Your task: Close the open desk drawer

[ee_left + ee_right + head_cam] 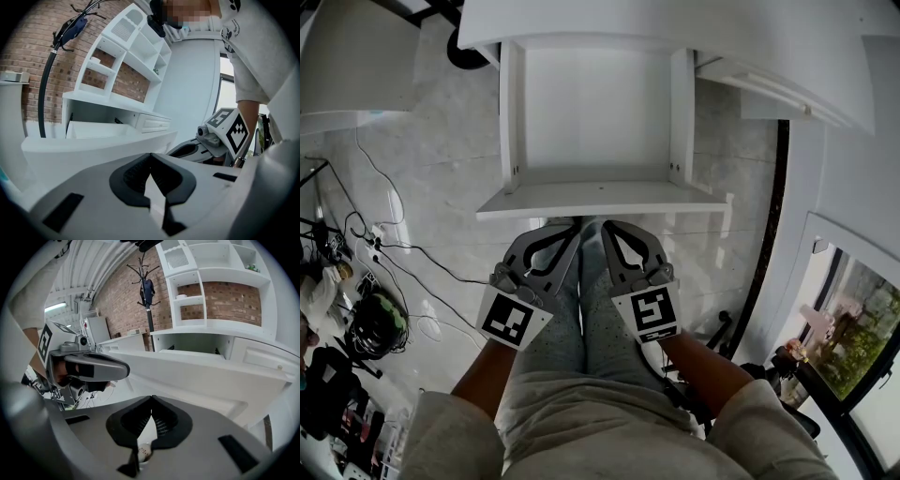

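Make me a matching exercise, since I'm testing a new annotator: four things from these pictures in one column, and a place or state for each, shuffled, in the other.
Things
1. drawer
2. left gripper
3. coat rack
4. floor

Places and states
A. pale, veined like stone
B. stands before a brick wall
C. pulled out, empty
D. jaws together, nothing between them

Pairs: 1-C, 2-D, 3-B, 4-A.
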`<action>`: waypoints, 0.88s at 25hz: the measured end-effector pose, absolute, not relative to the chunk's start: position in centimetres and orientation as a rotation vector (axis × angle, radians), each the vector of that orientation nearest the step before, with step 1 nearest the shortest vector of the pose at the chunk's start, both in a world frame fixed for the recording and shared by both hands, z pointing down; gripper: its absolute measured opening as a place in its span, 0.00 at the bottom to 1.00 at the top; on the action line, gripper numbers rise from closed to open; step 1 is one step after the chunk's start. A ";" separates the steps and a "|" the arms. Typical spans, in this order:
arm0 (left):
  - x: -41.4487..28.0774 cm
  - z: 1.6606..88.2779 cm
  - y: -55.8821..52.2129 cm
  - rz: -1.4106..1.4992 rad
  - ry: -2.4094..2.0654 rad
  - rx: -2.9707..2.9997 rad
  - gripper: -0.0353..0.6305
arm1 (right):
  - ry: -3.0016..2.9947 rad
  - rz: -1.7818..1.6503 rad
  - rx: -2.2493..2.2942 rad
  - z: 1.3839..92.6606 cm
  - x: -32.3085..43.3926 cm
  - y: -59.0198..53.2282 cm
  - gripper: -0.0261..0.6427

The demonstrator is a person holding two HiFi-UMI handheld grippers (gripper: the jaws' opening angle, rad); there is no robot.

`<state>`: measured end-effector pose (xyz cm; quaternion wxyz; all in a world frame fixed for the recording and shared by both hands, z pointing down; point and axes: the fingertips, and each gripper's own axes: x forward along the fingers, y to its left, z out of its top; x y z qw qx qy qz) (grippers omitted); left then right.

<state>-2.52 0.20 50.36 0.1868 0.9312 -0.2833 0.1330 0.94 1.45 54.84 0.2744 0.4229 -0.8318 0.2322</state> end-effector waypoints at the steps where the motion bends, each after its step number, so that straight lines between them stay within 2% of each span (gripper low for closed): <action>1: -2.5 50.4 0.2 0.382 -0.792 2.629 0.08 | -2.232 0.632 1.140 55.0 0.9 1.5 0.08; 22: -2.0 53.3 0.2 0.403 -0.793 2.579 0.08 | -2.063 0.838 1.247 59.8 1.7 1.9 0.08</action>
